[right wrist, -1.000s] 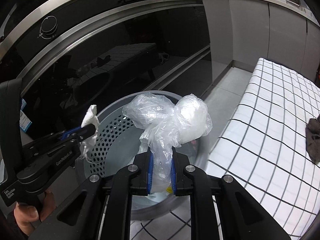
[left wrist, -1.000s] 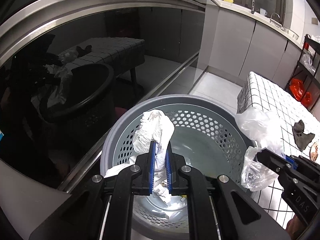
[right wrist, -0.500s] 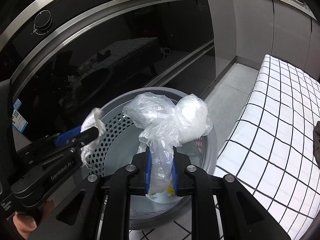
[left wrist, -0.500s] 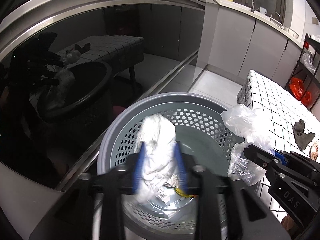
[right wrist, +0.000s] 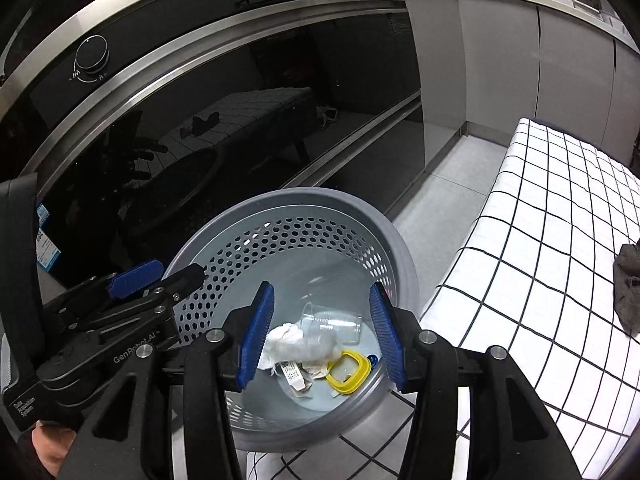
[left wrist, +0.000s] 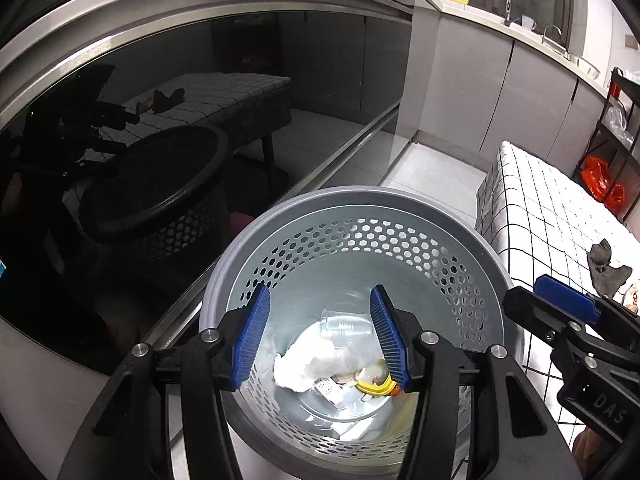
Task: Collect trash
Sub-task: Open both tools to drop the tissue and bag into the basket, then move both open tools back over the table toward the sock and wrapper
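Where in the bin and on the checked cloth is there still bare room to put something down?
In the grey bin the floor toward the far wall is bare; the near part is crowded with white tissue, a clear cup and a yellow lid. The checked cloth is bare up to the dark rag.

Glossy black oven door (right wrist: 240, 128), grey cabinets (left wrist: 500, 92), pale tiled floor (left wrist: 436, 168), checked tablecloth (right wrist: 552, 240).
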### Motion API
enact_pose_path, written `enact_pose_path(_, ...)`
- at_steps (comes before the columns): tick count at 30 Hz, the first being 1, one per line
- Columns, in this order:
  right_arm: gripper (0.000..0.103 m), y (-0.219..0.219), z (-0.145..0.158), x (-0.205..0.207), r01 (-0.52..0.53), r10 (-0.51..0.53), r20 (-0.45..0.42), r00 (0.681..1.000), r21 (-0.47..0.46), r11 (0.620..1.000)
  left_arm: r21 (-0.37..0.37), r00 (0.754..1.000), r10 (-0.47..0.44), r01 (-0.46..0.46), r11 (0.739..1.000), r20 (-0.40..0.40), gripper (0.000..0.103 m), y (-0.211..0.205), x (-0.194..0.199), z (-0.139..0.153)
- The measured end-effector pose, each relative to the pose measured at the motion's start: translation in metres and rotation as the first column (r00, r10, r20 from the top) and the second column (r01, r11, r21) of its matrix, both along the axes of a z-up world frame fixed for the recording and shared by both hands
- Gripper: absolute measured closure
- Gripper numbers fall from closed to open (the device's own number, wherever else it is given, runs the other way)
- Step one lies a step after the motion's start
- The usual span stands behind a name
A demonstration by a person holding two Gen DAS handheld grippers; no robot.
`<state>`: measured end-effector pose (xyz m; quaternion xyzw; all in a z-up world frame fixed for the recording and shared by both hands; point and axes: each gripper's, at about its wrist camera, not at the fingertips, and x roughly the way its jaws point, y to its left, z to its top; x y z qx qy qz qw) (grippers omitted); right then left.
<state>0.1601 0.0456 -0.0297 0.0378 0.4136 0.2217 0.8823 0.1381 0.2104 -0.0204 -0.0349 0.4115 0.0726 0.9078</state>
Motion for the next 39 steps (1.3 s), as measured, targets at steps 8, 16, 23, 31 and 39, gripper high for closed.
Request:
enact_pose_path(8,0.055,-0.008,0.002,-0.009,0.012,-0.012,0.003,1.0,0.008,1.0,-0.005,1.0,0.005,-0.005,1.0,0.013,0.046,-0.003,-0.002,0.002)
enact_pose_path(16,0.055,-0.025,0.001,-0.016,0.049,-0.048,-0.008,0.999,0.031,0.998,0.003,1.0,-0.005,0.005,1.0,0.024,0.046,-0.013,-0.006,0.005)
enact_pose_path(23,0.055,-0.045,0.009,-0.028,0.08,-0.08,0.002,0.997,0.04,0.996,0.006,0.999,-0.023,0.022,1.0,0.045,0.046,-0.027,-0.012,0.01)
enact_pose_path(31,0.054,-0.085,0.024,-0.045,0.14,-0.141,0.031,0.989,0.035,0.989,0.026,0.997,-0.047,0.045,0.999,0.058,0.044,-0.048,-0.014,0.015)
enact_pose_path(39,0.053,-0.142,0.036,-0.067,0.214,-0.213,0.067,0.975,-0.009,0.977,0.017,0.992,-0.101,0.1,0.995,0.074,0.043,-0.091,-0.02,0.025)
